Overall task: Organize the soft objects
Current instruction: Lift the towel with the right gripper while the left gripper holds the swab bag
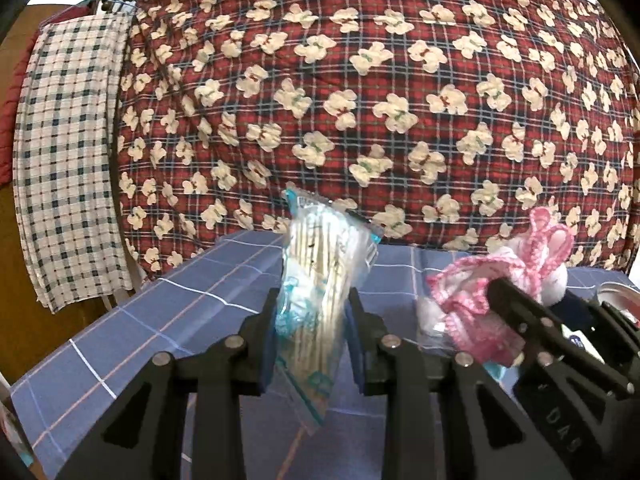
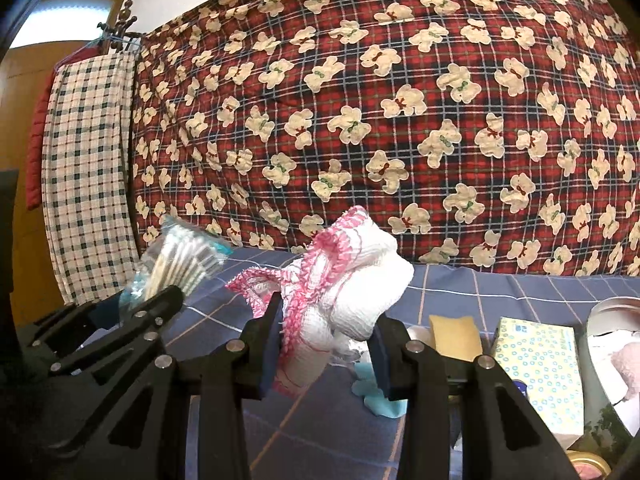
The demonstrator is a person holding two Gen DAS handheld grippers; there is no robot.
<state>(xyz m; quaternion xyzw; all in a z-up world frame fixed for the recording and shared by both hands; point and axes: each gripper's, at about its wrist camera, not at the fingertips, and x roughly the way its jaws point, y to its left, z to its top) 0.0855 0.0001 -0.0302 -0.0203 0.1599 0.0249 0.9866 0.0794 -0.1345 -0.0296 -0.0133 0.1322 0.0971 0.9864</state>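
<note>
My left gripper point(image 1: 312, 312) is shut on a clear plastic bag of cotton swabs point(image 1: 320, 264) and holds it upright above the blue checked tablecloth point(image 1: 160, 320). My right gripper point(image 2: 326, 320) is shut on a white cloth with pink crocheted trim point(image 2: 352, 276), also lifted off the table. The right gripper and pink cloth point(image 1: 480, 304) show at the right of the left wrist view. The left gripper and the swab bag point(image 2: 180, 260) show at the left of the right wrist view.
A yellow sponge point(image 2: 456, 340), a dotted tissue box point(image 2: 540, 376), a light blue piece point(image 2: 376, 396) and a round metal tin point(image 2: 600, 320) lie at the right. A red teddy-bear quilt point(image 2: 400, 120) and a checked cloth point(image 2: 88, 176) hang behind.
</note>
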